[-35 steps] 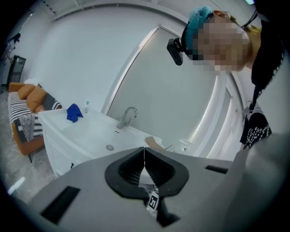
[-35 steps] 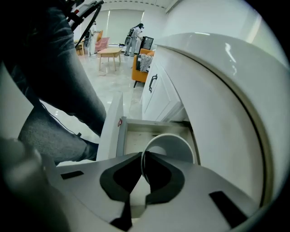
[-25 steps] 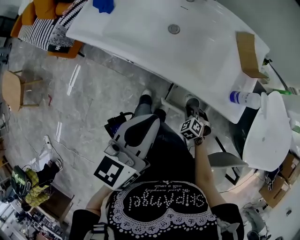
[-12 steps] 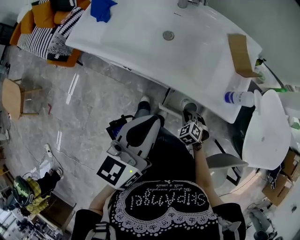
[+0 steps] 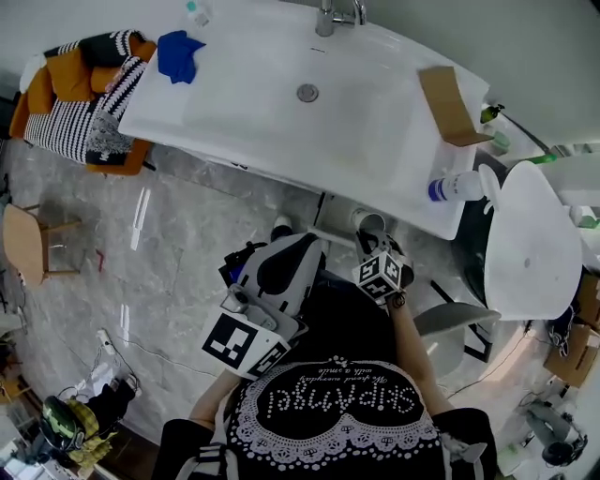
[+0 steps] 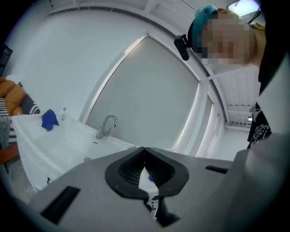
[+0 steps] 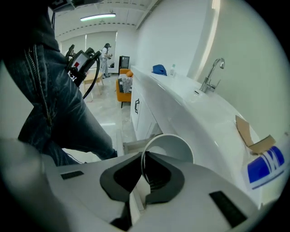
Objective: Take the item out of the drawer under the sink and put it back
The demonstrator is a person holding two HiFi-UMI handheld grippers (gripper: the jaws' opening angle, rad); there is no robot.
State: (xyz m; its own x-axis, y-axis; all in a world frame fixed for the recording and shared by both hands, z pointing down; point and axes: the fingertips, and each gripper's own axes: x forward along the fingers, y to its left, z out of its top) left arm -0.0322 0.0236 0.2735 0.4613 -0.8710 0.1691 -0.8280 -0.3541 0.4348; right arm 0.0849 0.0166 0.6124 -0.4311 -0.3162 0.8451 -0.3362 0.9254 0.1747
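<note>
**Head view:** one white cup is pinched by the right gripper, just off the front edge of the sink counter at its 5 o'clock. The left gripper sits at 9 o'clock of the right one. The counter carries one faucet, one blue cloth at 10 o'clock, one cardboard piece at 2 o'clock and one blue-labelled bottle lying at 4 o'clock.

**Left gripper view:** the jaws are pressed together with nothing between them. Beyond them, at 10 o'clock, are the faucet, the cloth and one small bottle.

**Right gripper view:** the jaws pinch the cup's rim. One pulled-out drawer shows at 9 o'clock of the cup.
</note>
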